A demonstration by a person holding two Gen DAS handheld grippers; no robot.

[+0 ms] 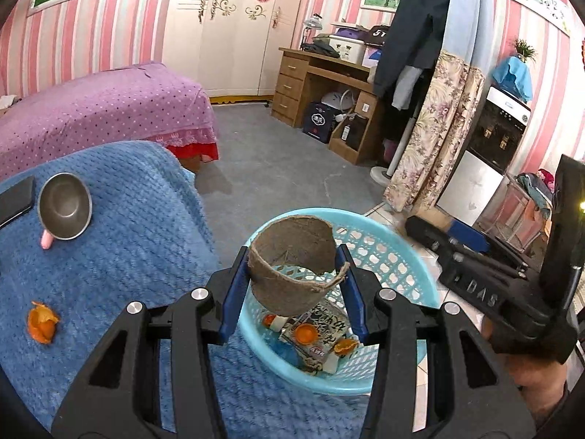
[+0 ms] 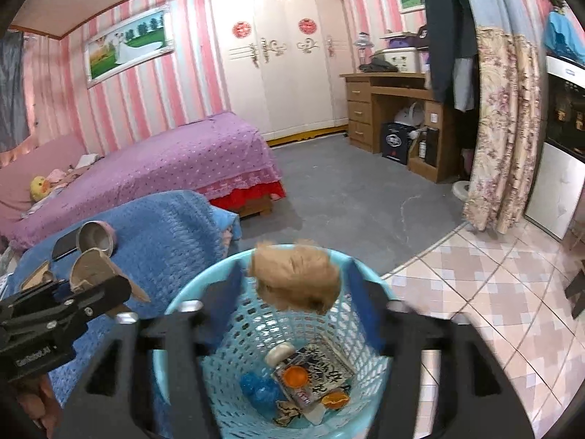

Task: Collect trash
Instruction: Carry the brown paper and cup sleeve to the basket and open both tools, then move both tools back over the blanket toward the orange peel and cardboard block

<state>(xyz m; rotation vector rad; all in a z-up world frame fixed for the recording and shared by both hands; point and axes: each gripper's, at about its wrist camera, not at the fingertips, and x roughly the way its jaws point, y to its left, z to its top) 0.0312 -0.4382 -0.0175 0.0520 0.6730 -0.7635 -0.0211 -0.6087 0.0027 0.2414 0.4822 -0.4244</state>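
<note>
Black left gripper (image 1: 292, 285) clamps a torn brown paper cup (image 1: 292, 259) over the blue basket (image 1: 416, 267). Right gripper (image 2: 294, 307) stands wide, a blurred brown wad (image 2: 298, 278) between its fingers, untouched. Orange peel (image 1: 42, 322) lies left on the blue blanket (image 1: 128, 256).

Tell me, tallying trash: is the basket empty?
No. The basket already holds a wrapper, orange peel and blue scrap.

Brown wad (image 2: 298, 278) between the right tongs (image 2: 296, 311) motion-blurred, black phone (image 1: 14, 199) cut off by left edge, basket (image 1: 420, 285) litter partly hidden.
</note>
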